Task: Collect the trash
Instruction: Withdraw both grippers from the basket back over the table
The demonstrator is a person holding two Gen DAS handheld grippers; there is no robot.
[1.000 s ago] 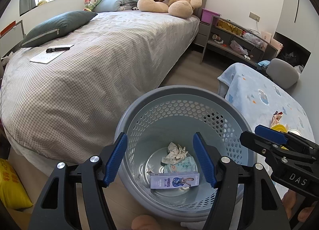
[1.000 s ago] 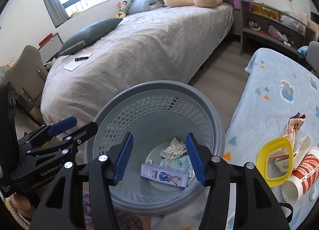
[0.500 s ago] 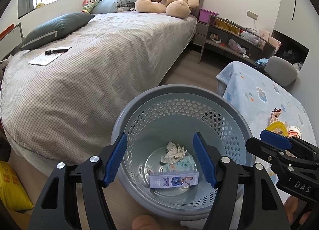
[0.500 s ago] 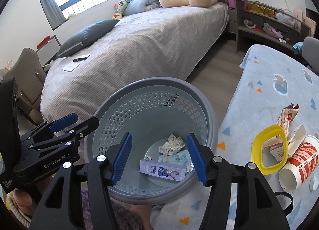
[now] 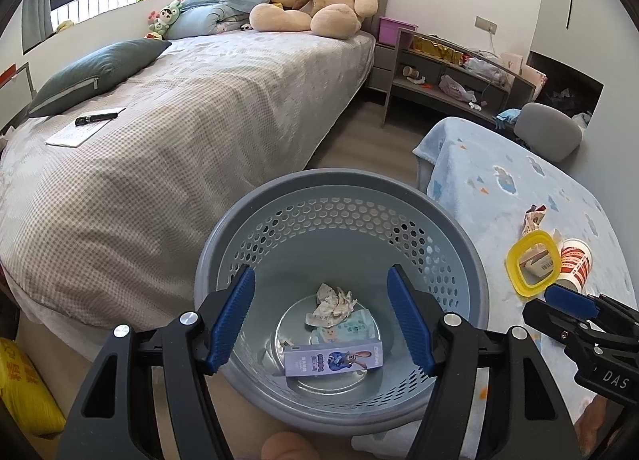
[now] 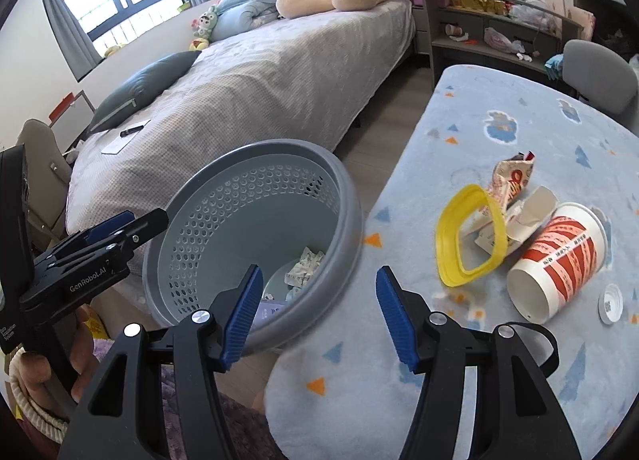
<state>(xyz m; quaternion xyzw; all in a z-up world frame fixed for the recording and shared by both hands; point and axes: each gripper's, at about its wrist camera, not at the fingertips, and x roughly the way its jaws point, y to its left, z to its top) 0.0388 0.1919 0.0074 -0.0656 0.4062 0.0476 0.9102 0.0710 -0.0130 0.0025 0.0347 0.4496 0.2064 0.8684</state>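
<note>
Grey basket sat centre-left, already holding scraps. Right gripper was empty, jaws part open; left gripper gaped empty. Next: square the pads across the yellow ring, right of centre, before closing.

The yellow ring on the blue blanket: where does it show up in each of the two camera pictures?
Left wrist view: the yellow ring sits at the right edge, right of the basket, against the paper cup.
Right wrist view: it stands right of centre, left of the cup.
Shared landmark: the grey basket.
</note>
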